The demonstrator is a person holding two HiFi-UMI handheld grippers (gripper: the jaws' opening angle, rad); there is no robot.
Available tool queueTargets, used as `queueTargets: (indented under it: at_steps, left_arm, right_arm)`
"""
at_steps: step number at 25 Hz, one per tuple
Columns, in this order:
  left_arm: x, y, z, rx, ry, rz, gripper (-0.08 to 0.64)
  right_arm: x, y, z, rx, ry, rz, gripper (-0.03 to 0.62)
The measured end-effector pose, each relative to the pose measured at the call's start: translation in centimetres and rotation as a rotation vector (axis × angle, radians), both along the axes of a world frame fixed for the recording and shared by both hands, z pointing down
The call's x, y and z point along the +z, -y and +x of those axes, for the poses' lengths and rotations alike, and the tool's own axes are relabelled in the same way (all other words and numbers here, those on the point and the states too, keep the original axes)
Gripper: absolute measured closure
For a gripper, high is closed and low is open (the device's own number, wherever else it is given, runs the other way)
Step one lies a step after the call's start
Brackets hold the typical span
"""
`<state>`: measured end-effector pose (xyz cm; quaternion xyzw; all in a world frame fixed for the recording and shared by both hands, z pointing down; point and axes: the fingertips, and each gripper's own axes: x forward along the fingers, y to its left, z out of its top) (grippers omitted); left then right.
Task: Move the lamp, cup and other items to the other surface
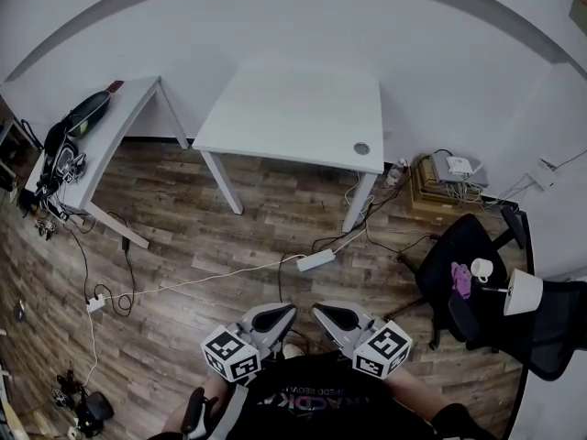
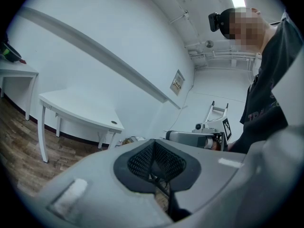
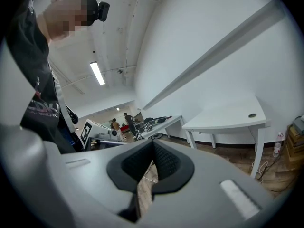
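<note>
- A white power strip (image 1: pixel 315 260) lay on the wood floor (image 1: pixel 183 227) just ahead of your right gripper (image 1: pixel 328 314).
- A white cable (image 1: pixel 211 279) ran from the strip, ahead of your left gripper (image 1: pixel 280 314), and off to its left.
- A side desk (image 1: pixel 124 113) carrying a dark bag (image 1: pixel 87 111) stood well ahead and left of your left gripper.
- A stack of boxes (image 1: pixel 429 195) with a white device (image 1: pixel 459 166) on top sat ahead and right of your right gripper.

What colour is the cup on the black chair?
White. The cup shows best in the head view.

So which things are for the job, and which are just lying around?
For the job: lamp, cup, purple thing, chair they sit on, middle table.
Lying about: power strip, books, side table.
</note>
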<state>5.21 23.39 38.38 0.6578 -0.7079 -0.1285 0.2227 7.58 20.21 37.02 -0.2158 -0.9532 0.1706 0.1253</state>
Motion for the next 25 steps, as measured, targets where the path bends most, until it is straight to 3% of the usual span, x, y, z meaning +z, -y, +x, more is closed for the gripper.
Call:
queueTargets:
  at_steps: [25]
  left_arm:
    - [-0.1, -0.7, 1.4, 0.007, -0.004, 0.005, 0.555]
  right_arm:
    - [-0.2, -0.9, 1.4, 0.007, 0.006, 0.008, 0.59]
